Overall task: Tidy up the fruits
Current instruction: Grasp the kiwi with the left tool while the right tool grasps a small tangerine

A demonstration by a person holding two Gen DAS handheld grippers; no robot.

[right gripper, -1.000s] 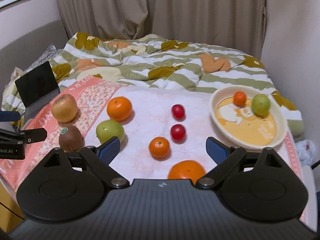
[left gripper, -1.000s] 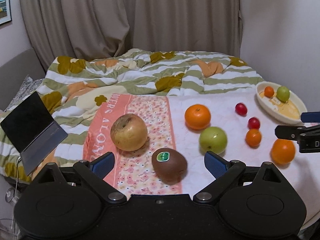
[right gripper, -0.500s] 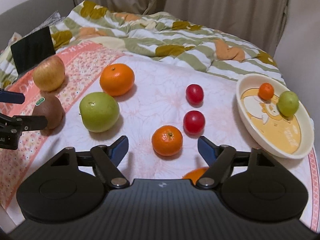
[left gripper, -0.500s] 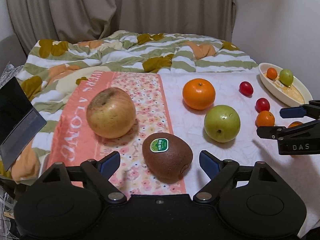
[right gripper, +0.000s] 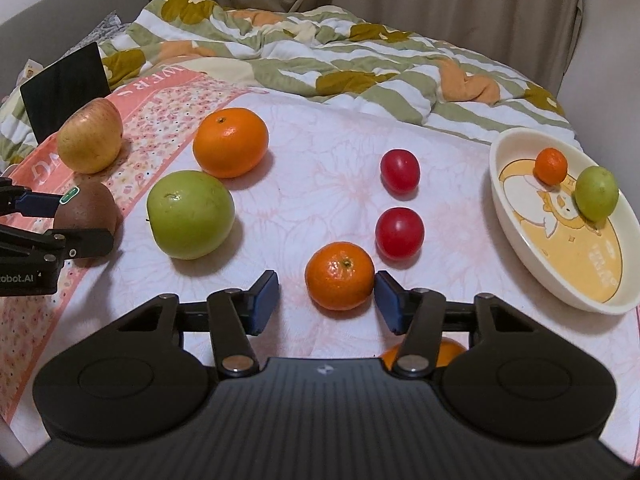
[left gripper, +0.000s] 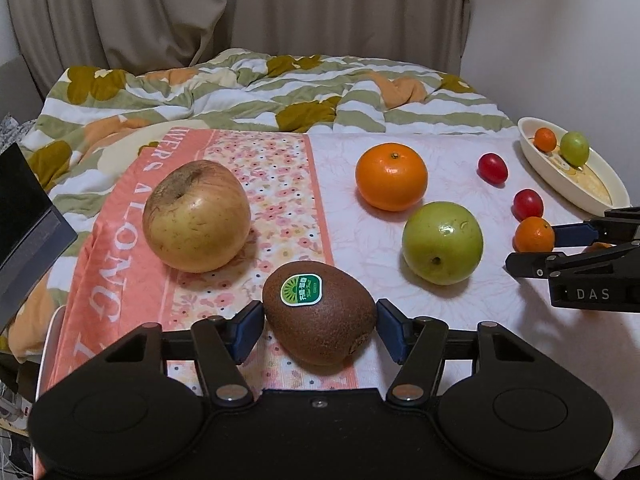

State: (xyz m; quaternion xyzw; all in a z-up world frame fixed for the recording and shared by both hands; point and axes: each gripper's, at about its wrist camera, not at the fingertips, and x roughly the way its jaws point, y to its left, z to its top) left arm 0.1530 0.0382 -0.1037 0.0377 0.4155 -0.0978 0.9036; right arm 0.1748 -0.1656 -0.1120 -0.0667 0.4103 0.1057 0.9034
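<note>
My left gripper [left gripper: 318,330] is open with its jaws on either side of a brown kiwi [left gripper: 320,318] with a green sticker; the pads sit at its flanks, not pressed in. My right gripper [right gripper: 326,300] is open around a small mandarin [right gripper: 340,275]; the right pad is close to it, the left pad is apart. A yellow apple [left gripper: 196,216], a large orange [left gripper: 391,176], a green apple [left gripper: 442,242] and two red cherry tomatoes [right gripper: 399,233] lie on the cloth. A cream bowl [right gripper: 520,240] at the right holds a small mandarin and a green fruit.
A rumpled striped quilt [right gripper: 320,52] lies behind the fruit. A dark tablet [right gripper: 66,88] stands at the left. Another orange [right gripper: 448,350] is mostly hidden under my right gripper. A wall and curtains stand behind.
Both grippers have moved forward and down. The left now straddles the kiwi, the right now straddles the small mandarin. Both jaws have narrowed.
</note>
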